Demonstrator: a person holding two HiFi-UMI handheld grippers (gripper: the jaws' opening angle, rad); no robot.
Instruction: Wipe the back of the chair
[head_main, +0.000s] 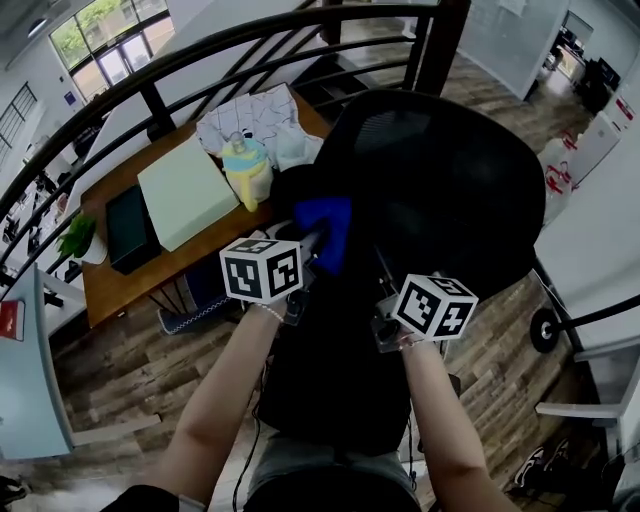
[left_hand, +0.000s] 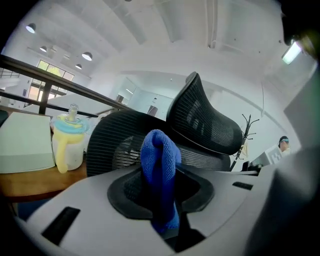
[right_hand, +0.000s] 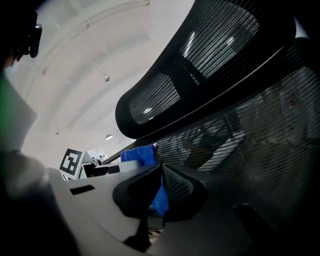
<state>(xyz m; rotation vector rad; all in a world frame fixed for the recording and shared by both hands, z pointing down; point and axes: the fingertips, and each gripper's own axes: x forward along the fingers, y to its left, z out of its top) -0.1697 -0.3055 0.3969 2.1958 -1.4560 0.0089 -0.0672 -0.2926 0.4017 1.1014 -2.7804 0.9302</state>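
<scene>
A black mesh chair stands right in front of me, its wide headrest (head_main: 440, 190) uppermost and its back (head_main: 330, 390) below my hands. A blue cloth (head_main: 325, 230) is pinched in my left gripper (head_main: 312, 252), beside the headrest's left edge. In the left gripper view the cloth (left_hand: 159, 160) stands folded between the jaws of that gripper (left_hand: 161, 176), with the chair back (left_hand: 107, 145) and headrest (left_hand: 202, 120) just beyond. My right gripper (head_main: 385, 308) sits lower right, jaws together (right_hand: 159, 172). A thin blue strip shows in their slit, beside the mesh (right_hand: 240, 140).
A wooden desk (head_main: 115, 290) lies left beyond the chair, with a pale green box (head_main: 185, 190), a yellow and teal bottle (head_main: 246, 170), a dark flat case (head_main: 130, 228) and a patterned sheet (head_main: 250, 118). A black railing (head_main: 200, 55) curves over it. A coat stand (left_hand: 246, 131) is far right.
</scene>
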